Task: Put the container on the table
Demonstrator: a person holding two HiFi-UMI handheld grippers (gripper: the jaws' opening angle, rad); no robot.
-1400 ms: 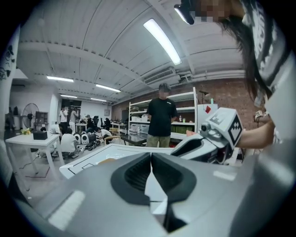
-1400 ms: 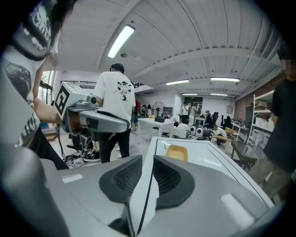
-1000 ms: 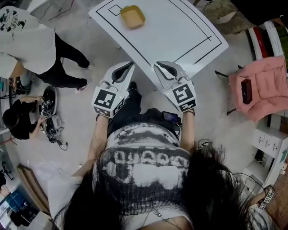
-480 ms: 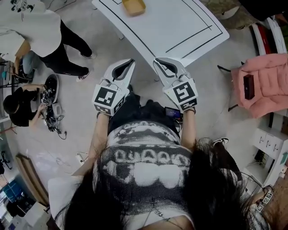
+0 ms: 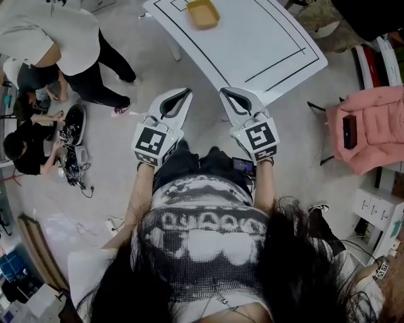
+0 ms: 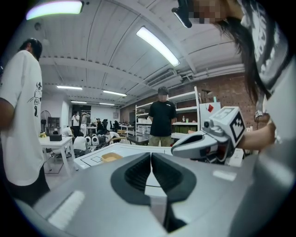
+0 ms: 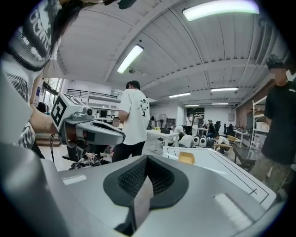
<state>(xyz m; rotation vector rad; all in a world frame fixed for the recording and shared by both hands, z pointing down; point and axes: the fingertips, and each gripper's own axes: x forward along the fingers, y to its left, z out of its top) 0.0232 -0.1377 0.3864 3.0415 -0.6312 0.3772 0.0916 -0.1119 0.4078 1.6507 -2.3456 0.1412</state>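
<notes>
A shallow yellow container sits on the white table near its far left end, inside a small black-outlined square. It also shows in the left gripper view as the yellow container and in the right gripper view as the yellow container. My left gripper and right gripper are held side by side in front of me, short of the table's near edge. The left gripper is shut and holds nothing. The right gripper has just been closing and is now shut, with nothing between its jaws.
A pink jacket lies over a chair on the right. A standing person and a crouching person are at the left beside gear on the floor. A person in a black shirt stands beyond the table.
The table and container have slid up and to the right in the head view. Both grippers now sit clear of the table's near edge. The bystander at the left has bent over.
</notes>
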